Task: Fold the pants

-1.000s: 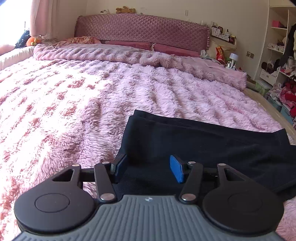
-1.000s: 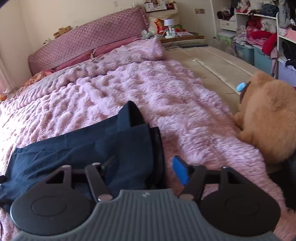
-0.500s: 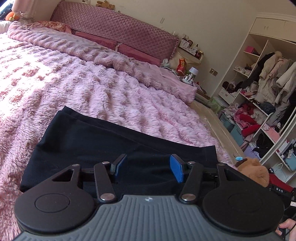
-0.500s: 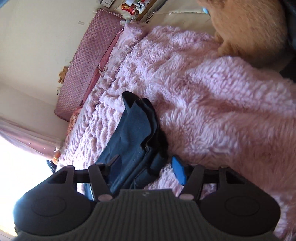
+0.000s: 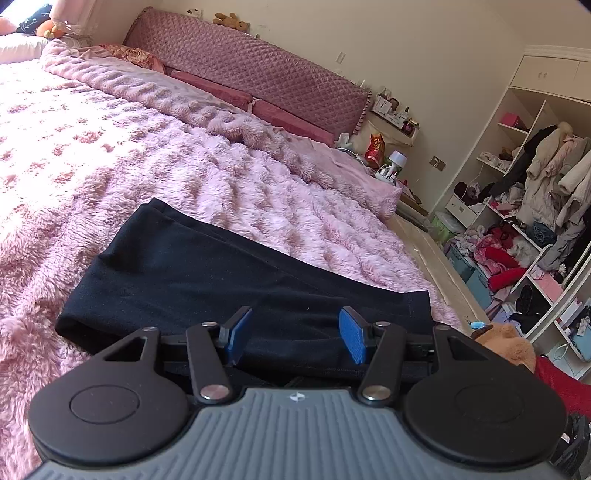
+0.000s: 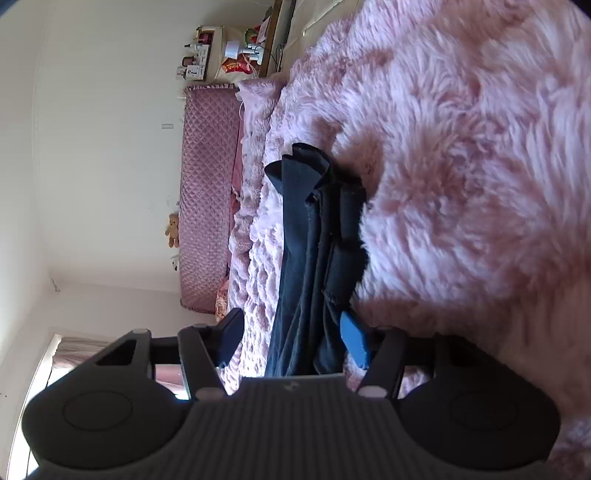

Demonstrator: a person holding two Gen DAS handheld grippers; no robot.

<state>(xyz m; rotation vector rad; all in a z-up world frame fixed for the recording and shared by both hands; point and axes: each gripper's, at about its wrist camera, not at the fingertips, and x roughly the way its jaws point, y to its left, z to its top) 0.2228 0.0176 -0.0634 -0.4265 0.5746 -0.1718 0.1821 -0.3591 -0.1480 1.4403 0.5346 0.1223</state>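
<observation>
Now | pants (image 5: 229,273) folded flat on pink blanket (image 5: 110,166) | left gripper (image 5: 291,334) open over near edge | right gripper (image 6: 291,334) rolled sideways, open astride cuff end (likely lining up a pinch)

Pants (image 5: 229,280) lie flat on the blanket (image 5: 110,166) covering the bed, near its foot edge, folded lengthwise. Left gripper (image 5: 291,332) sits just above their near edge, jaws apart w/ fabric between & beyond them. Right gripper (image 6: 291,336) is rolled sideways at the pants' end, jaws spread either side of the stacked layers. Headboard (image 5: 266,77) stands behind the bed w/ a teddy bear (image 5: 231,20) on top. Nightstand shelf (image 5: 395,122) is right of the headboard; wardrobe shelves (image 5: 524,206) further right. Plush toy (image 5: 506,343) on the floor beside the bed.
</observation>
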